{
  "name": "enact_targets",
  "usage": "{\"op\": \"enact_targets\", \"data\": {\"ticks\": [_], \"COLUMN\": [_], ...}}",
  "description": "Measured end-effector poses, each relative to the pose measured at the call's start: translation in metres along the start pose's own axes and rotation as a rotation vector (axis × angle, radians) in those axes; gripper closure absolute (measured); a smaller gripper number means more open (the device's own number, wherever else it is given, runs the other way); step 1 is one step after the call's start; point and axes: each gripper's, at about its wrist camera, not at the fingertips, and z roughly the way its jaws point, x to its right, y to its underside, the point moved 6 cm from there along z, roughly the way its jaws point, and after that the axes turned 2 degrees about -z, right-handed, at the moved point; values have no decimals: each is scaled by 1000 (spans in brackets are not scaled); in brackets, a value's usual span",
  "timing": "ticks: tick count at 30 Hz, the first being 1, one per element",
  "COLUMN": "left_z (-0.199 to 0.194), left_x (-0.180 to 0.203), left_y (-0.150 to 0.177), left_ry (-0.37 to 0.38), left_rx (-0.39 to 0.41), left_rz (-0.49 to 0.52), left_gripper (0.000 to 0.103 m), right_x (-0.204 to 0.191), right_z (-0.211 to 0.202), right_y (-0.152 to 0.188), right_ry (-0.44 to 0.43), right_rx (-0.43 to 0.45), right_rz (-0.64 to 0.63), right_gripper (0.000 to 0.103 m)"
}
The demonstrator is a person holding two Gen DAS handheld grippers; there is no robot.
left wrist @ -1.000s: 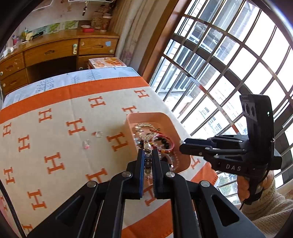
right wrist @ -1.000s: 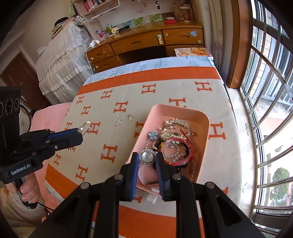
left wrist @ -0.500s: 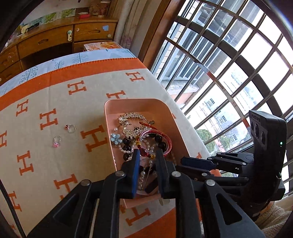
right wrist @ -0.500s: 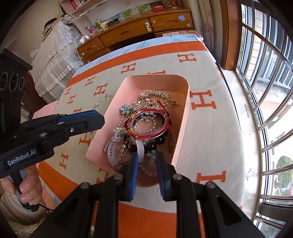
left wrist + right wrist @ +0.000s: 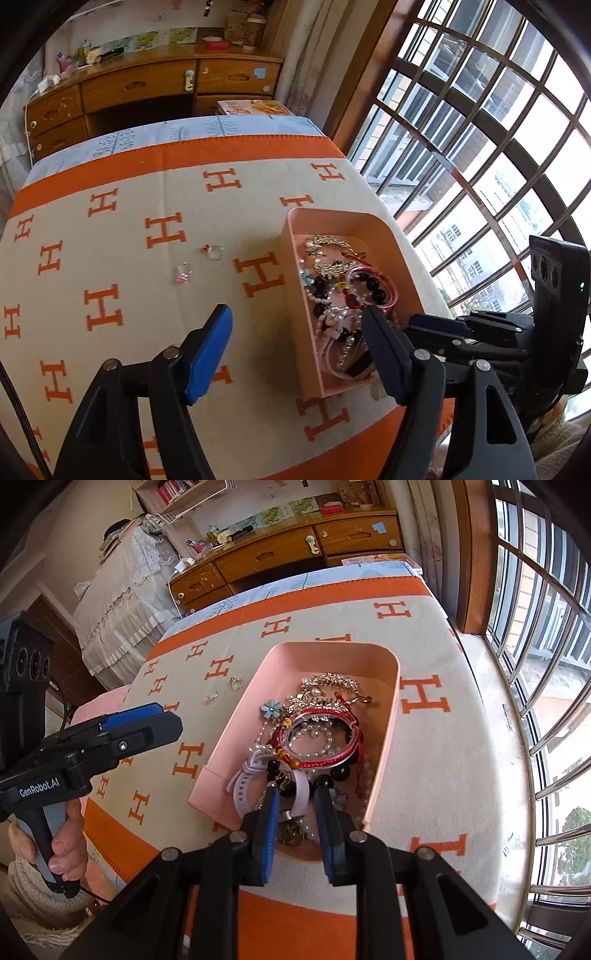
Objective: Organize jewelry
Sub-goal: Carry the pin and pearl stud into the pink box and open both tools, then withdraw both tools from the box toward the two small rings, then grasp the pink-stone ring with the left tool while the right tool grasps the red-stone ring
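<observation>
A pink tray (image 5: 402, 266) (image 5: 332, 651) holds a heap of jewelry: a red bangle (image 5: 321, 734), pearl strands, black beads, a white watch (image 5: 245, 786) and a blue flower piece (image 5: 272, 709). Two rings (image 5: 215, 252) (image 5: 183, 272) lie on the blanket left of the tray; they also show in the right wrist view (image 5: 236, 682). My left gripper (image 5: 297, 328) is wide open and empty, straddling the tray's near left wall. My right gripper (image 5: 297, 794) is slightly open and empty, just above the tray's near end.
The cream and orange H-patterned blanket (image 5: 129, 229) covers the table. A wooden desk (image 5: 147, 92) stands behind it. A barred window (image 5: 480, 147) runs along the right. A lace-covered piece of furniture (image 5: 122, 598) stands at the left.
My left gripper opened wide and shifted left over the tray's wall. My right gripper released the pearl piece into the tray and opened slightly.
</observation>
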Motion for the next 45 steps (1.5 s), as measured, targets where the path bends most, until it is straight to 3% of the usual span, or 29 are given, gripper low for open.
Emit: {"op": "enact_targets", "data": {"ticks": [10,17,22,27,31,33,36,41,45], "left_z": [-14,-11,10,42,63,70,78,86,88], "left_x": [-74,-88,-85,-83,-87,-89,-92,-91,-90], "left_y": [30,23,10,2,-4,-7,-10,-15,-17], "left_ry": [-168,-192,-195,-191,-182,-185,-185,-193,-201], "left_rx": [7,30,33,14,0,4,7,23,36], "left_rz": [-52,-45,-22,-13,-32,-41,-45,-31,-6], "left_gripper": [29,30,44,49,62,63,66,74,95], "right_x": [-36,-59,-75,-74,-74,-75,-78,-79,-84], "right_z": [1,32,78,125,152,158,159,158,154], "right_y": [-38,-77,-103,-123,-129,-130,-131,-130,-132], "right_ry": [-17,-52,-46,-10,-13,-7,3,-7,-21], "right_rx": [-2,-66,-157,-236,-285,-282,-277,-279,-277], "right_rz": [-102,-132,-195,-201,-193,-209,-228,-248,-256], "right_gripper": [82,82,82,82,82,82,72,71,71]}}
